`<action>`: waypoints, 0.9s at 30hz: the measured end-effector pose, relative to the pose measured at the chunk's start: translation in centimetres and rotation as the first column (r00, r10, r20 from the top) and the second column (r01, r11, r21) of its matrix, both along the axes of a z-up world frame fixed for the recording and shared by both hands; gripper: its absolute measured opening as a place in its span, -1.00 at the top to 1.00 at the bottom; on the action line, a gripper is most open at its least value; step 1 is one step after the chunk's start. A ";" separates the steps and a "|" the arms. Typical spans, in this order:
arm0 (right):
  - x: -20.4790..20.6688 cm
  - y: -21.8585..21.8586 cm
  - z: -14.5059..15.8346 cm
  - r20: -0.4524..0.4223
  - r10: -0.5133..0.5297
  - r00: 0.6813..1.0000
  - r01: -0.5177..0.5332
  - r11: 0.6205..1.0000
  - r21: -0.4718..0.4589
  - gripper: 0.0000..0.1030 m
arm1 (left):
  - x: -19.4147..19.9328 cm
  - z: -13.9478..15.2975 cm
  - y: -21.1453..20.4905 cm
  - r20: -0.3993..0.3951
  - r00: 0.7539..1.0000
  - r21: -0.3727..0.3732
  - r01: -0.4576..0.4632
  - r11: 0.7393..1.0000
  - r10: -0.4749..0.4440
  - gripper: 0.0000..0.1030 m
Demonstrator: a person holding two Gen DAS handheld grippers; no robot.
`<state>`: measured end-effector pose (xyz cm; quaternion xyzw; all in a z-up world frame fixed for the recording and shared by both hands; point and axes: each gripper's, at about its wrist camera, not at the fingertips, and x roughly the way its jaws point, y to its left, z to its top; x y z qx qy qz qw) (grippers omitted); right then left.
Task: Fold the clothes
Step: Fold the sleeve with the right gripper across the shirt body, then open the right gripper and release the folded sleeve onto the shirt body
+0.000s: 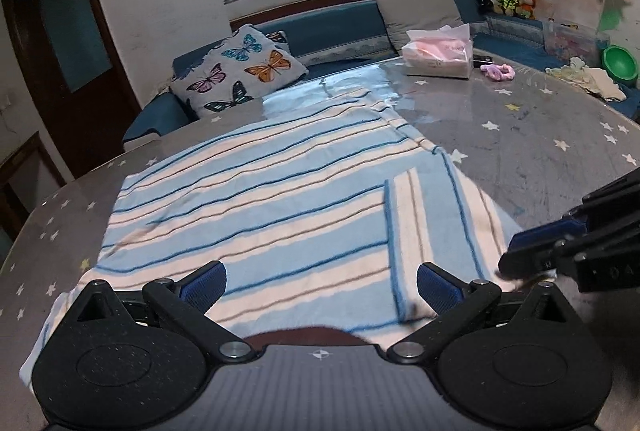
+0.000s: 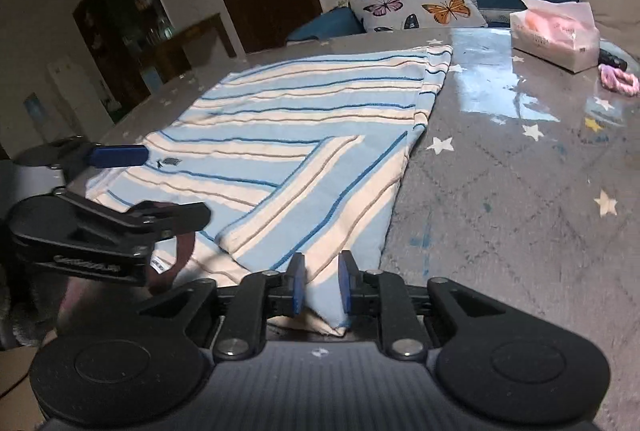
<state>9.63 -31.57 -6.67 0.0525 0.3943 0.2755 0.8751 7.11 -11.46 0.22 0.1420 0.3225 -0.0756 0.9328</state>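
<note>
A light blue and cream striped shirt [image 1: 256, 191] lies flat on the grey star-patterned table [image 1: 520, 151], one sleeve folded in over its body. My left gripper [image 1: 320, 289] hangs open and wide over the shirt's near edge by the brown collar, gripping nothing. In the right wrist view the left gripper [image 2: 156, 187] hovers over the shirt's [image 2: 304, 119] left side. My right gripper [image 2: 321, 285] is at the near right corner. Its jaws stand slightly apart with the corner fold loose between the blue pads [image 2: 297, 285]. From the left wrist view, the right gripper [image 1: 520, 259] sits at the shirt's right edge.
A tissue pack [image 1: 438, 55], a pink scrunchie [image 1: 498, 71] and a pile of pale cloths [image 1: 588, 81] lie at the table's far side. A butterfly cushion [image 1: 240, 71] rests on the blue sofa [image 1: 340, 31] behind. Bare tabletop [image 2: 520, 211] spreads right of the shirt.
</note>
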 end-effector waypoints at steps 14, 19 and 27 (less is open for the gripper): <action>5.2 1.7 2.0 0.090 -0.098 0.991 0.108 0.988 -0.114 0.51 | 1.3 -1.1 1.4 -0.029 0.999 -0.052 0.013 0.999 -0.015 -1.00; 7.1 3.4 1.3 0.109 -0.124 0.986 0.141 0.976 -0.165 0.42 | 0.7 -0.9 3.5 -0.020 1.000 -0.063 0.017 0.998 -0.018 -1.00; 8.2 5.5 0.0 0.134 -0.153 0.979 0.183 0.950 -0.255 0.15 | -0.3 -0.8 8.0 -0.015 0.999 -0.108 -0.036 0.994 0.035 -1.00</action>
